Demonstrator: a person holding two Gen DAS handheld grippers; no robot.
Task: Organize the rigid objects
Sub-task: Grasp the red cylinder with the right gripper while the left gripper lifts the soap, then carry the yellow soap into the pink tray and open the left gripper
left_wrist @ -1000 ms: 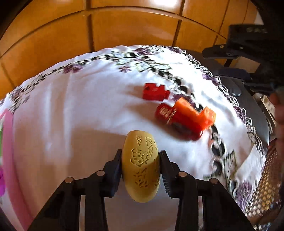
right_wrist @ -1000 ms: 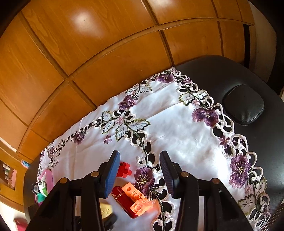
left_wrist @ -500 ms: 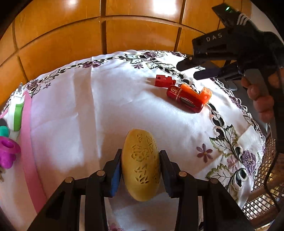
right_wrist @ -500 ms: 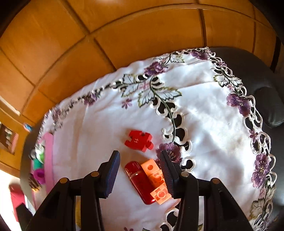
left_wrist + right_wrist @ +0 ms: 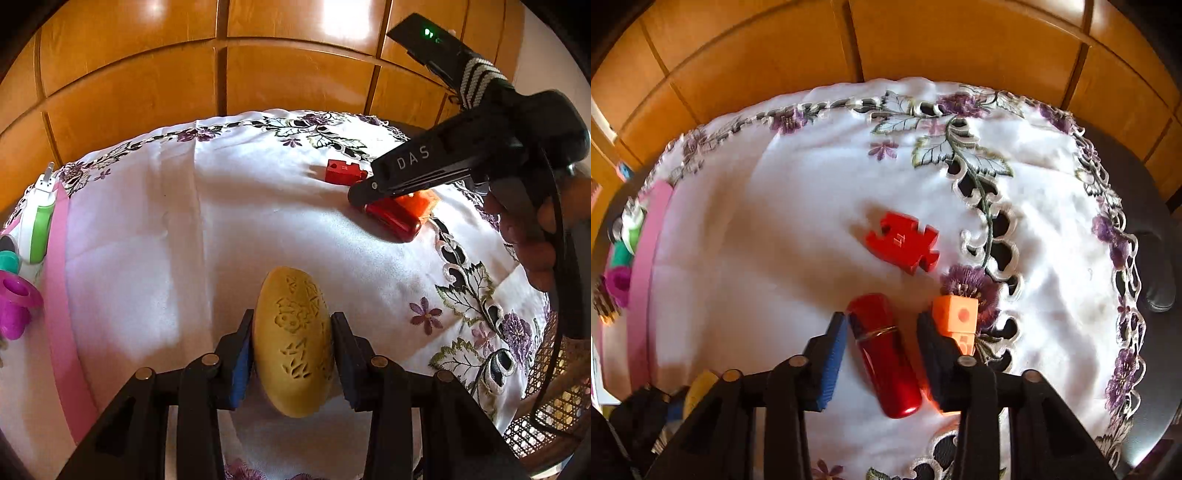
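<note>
Careful: your right gripper point(image 5: 881, 334) is closing round the red tube point(image 5: 884, 352); the orange block point(image 5: 955, 314) may snag. Left gripper point(image 5: 291, 341) clamps the yellow oval point(image 5: 293, 341).

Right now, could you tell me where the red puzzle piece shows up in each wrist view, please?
Left wrist: the red puzzle piece lies upper right of centre, just left of the right gripper.
Right wrist: the piece sits at centre, above the red cylinder between the closing jaws.
Shared landmark: that cylinder beside the orange block.
</note>
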